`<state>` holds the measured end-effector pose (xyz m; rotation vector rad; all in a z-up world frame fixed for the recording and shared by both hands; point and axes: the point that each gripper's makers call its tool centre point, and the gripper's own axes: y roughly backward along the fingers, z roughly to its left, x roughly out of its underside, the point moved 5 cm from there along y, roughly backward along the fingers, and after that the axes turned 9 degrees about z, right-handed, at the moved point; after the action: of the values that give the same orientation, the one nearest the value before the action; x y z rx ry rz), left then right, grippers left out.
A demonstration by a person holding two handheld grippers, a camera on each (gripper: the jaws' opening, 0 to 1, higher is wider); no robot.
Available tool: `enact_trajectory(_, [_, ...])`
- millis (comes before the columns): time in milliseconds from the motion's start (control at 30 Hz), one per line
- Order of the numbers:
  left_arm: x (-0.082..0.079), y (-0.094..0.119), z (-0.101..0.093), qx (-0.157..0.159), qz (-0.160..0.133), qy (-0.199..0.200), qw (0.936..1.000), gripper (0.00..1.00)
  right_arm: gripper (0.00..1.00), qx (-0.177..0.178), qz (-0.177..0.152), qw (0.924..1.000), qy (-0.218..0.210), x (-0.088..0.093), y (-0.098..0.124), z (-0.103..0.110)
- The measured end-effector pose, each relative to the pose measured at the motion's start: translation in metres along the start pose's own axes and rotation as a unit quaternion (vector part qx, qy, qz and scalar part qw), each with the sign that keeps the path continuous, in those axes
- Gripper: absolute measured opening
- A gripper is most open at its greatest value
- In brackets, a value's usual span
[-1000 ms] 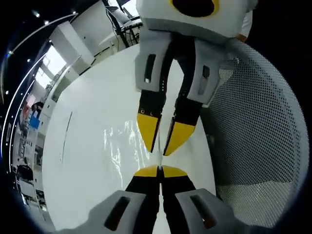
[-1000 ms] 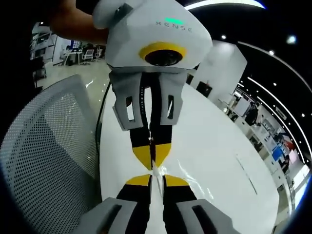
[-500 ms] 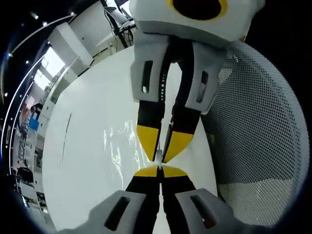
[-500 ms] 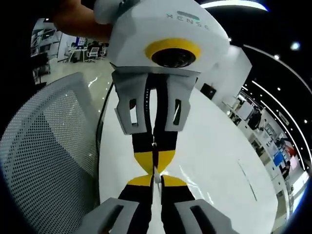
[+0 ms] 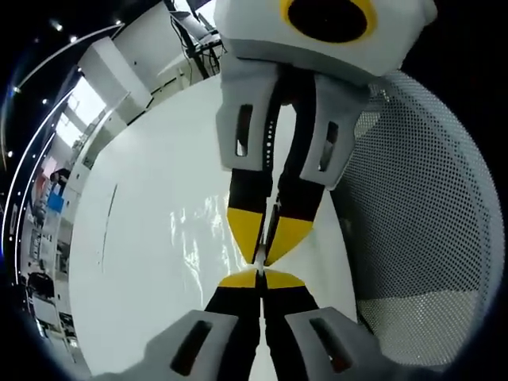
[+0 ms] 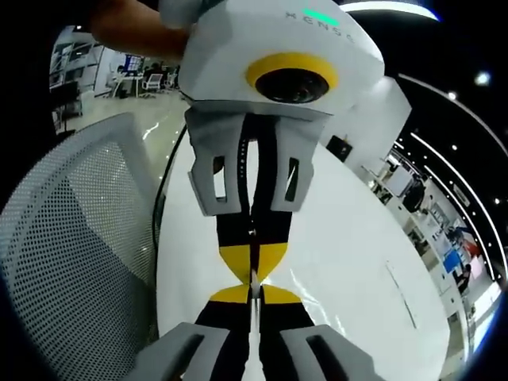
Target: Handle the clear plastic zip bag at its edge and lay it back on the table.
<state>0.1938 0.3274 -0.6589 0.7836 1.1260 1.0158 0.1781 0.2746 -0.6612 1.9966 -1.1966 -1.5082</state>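
The clear plastic zip bag (image 5: 194, 238) lies glinting on the white table (image 5: 135, 175), with one edge lifted between the two grippers. In the left gripper view my left gripper (image 5: 259, 278) is shut on that thin edge. My right gripper (image 5: 265, 248) comes down from the top and meets it tip to tip, its yellow tips pinched on the same edge. In the right gripper view my right gripper (image 6: 254, 294) is shut on the bag's edge, the left gripper (image 6: 254, 268) stands just above it, and the bag (image 6: 313, 290) shines to the right.
A grey mesh chair back (image 5: 421, 222) stands close beside the table edge, and shows on the left in the right gripper view (image 6: 71, 238). A person's hand (image 6: 135, 32) holds the left gripper. Office desks and windows lie far behind the table (image 6: 349, 214).
My right gripper's jaws have shut from a small gap. The two grippers have drawn closer, so their tips now almost touch.
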Motion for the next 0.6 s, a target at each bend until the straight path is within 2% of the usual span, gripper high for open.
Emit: enact_trajectory(600, [0.0018, -0.0028, 0.0, 0.005, 0.002, 0.003, 1.0, 0.0, 0.0, -0.007, 0.001, 0.9999, -0.01, 0.0026, -0.0029, -0.0001])
